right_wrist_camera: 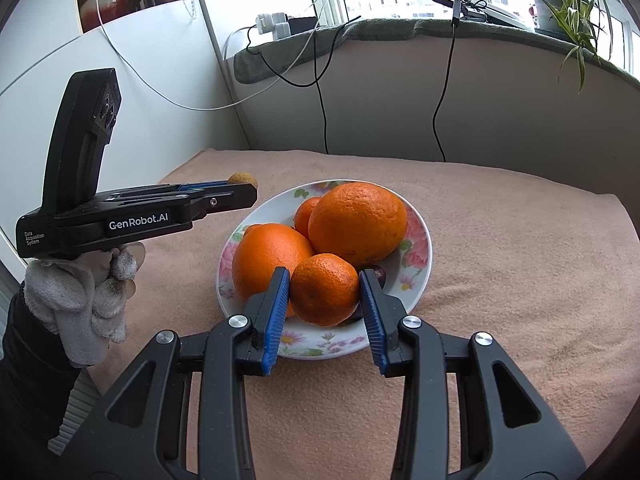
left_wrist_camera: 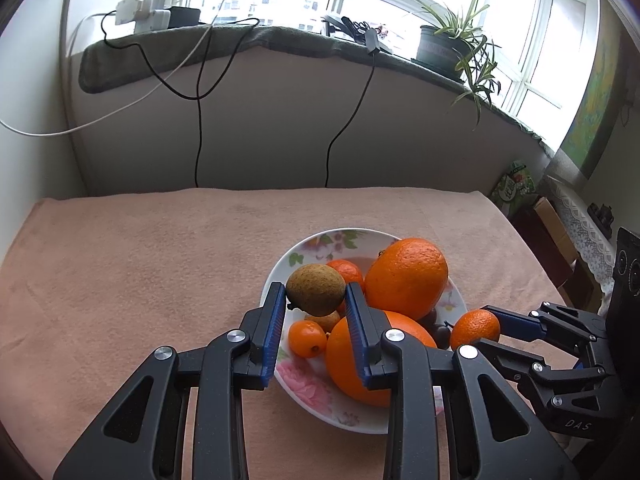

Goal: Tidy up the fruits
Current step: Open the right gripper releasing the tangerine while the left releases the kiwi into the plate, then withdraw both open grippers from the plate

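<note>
left wrist view: the left gripper (left_wrist_camera: pixel 316 300) clamps a brown fruit (left_wrist_camera: pixel 315 289) and the right gripper (right_wrist_camera: pixel 325 292) a mandarin (right_wrist_camera: pixel 324 289), both above the plate (left_wrist_camera: pixel 312 396), with most fruit seemingly still to sort.

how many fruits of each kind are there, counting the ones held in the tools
big oranges: 2
mandarins: 2
kumquat: 1
brown fruits: 2
dark fruits: at least 1, mostly hidden
total: at least 8
</note>
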The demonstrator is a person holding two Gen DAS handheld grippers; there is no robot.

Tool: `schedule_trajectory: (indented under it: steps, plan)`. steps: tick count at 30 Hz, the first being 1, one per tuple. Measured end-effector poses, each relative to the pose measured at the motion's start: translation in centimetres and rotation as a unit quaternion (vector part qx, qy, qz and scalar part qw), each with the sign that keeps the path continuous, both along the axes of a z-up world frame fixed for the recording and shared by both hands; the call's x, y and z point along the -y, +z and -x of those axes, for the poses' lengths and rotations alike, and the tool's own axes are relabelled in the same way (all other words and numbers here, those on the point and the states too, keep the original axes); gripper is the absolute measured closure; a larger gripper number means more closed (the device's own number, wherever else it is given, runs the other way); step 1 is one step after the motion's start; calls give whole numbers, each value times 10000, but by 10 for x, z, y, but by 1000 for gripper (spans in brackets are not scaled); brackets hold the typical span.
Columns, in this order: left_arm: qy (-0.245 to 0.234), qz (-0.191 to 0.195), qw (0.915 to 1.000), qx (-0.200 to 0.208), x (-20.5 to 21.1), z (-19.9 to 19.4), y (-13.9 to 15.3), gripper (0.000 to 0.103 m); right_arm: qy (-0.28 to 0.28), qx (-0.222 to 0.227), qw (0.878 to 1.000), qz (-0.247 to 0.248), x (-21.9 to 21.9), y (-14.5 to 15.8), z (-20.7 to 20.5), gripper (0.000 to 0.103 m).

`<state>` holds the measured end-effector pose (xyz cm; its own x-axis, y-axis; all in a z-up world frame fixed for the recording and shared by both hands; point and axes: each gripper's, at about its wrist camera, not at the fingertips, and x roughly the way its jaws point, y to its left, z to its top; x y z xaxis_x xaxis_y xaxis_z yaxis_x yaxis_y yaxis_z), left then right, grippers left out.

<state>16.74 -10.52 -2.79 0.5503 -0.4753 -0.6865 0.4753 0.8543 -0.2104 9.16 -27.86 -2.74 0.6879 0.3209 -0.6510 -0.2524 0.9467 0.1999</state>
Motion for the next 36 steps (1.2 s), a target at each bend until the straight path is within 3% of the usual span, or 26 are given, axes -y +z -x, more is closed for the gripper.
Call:
schedule_trajectory:
  steps: [9,14,19,21,25,27,31,36]
  plan:
    - [-20,4,10000,37,1,1,3,74,22,-16,10000,18,-3,-2,-1,65]
    - [-25,-19,10000,20,2,1,3,74,-18,91,10000,19,-2,2,1,47]
    - [-33,-26,10000,9,4,2,3,74,-4,106,9999,45,-2,4,2,45]
    - [-42,-30,10000,18,4,3,3,64,-3,101,9999,41,-1,4,2,45]
    - [-64,-34,10000,51,6,4,5,60,-14,115,9999,28,0,5,3,41]
    - [-71,-46,9999,83,7,6,6,52,-18,133,9999,23,1,6,4,39]
    - [-77,-39,9999,117,9,7,8,50,-15,147,9999,32,1,8,6,39]
    - [-67,-54,9999,134,10,9,9,40,-53,139,9999,46,1,8,7,39]
